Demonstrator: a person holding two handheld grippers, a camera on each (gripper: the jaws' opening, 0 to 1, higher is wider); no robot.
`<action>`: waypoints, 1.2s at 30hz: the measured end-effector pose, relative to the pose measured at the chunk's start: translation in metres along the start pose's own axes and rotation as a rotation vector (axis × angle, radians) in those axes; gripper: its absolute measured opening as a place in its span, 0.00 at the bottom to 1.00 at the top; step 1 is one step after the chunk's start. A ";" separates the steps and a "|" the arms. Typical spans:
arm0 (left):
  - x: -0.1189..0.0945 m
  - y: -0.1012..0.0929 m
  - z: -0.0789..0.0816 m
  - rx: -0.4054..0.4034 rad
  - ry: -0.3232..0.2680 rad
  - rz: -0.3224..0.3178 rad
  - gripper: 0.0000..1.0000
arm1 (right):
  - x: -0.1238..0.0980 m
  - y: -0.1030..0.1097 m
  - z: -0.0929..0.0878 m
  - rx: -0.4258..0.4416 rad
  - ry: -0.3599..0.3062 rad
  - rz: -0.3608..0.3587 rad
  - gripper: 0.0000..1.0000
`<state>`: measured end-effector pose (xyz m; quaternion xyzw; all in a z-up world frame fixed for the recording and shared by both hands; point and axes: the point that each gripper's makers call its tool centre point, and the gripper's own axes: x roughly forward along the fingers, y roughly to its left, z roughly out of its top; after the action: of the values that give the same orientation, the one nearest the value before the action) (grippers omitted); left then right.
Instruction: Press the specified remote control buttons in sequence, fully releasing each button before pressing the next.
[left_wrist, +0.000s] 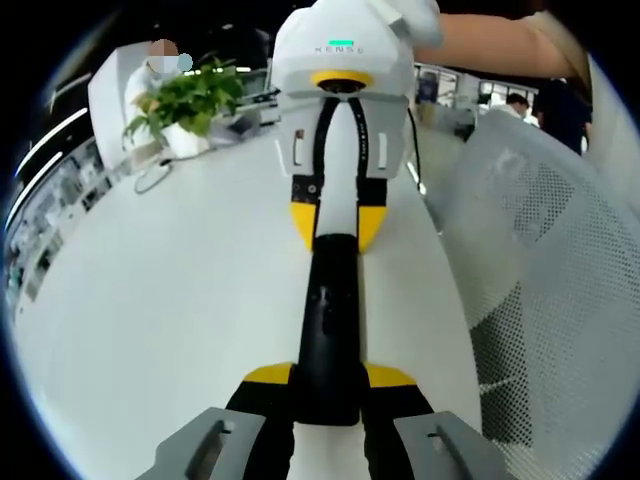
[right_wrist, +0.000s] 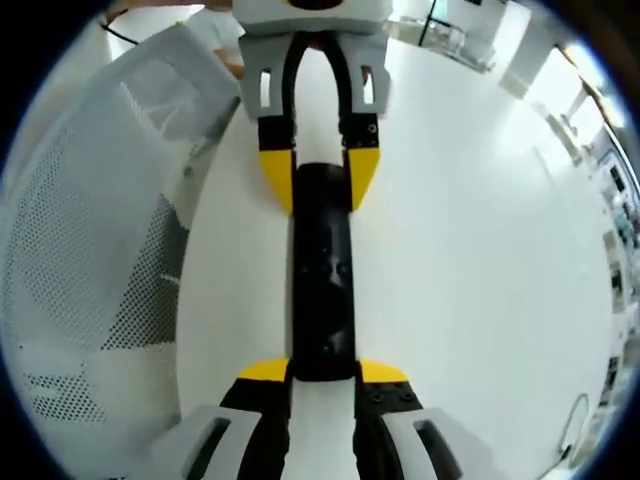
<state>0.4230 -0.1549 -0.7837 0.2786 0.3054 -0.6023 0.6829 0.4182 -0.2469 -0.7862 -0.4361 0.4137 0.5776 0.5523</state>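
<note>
Black remote control (left_wrist: 328, 330) is pinched at both ends by left gripper (left_wrist: 328, 385) and right gripper (right_wrist: 322, 378); pressing seems not begun.

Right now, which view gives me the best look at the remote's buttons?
The right gripper view: the remote lies lengthwise with faint button bumps visible on its top face, held between the right gripper and left gripper. The left gripper view shows the remote darker, its buttons hardly distinguishable.
</note>
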 end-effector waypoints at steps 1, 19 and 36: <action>0.000 0.002 -0.001 0.000 0.001 0.000 0.23 | 0.000 0.000 0.000 0.000 -0.001 0.000 0.20; 0.002 0.002 0.002 0.036 0.052 0.005 0.23 | -0.001 -0.002 -0.003 -0.001 -0.016 -0.004 0.20; -0.005 0.021 0.017 0.066 0.043 0.025 0.23 | -0.017 -0.020 -0.004 0.009 -0.044 -0.048 0.20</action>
<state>0.4446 -0.1620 -0.7682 0.3176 0.2962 -0.5973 0.6742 0.4387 -0.2545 -0.7704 -0.4307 0.3934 0.5720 0.5767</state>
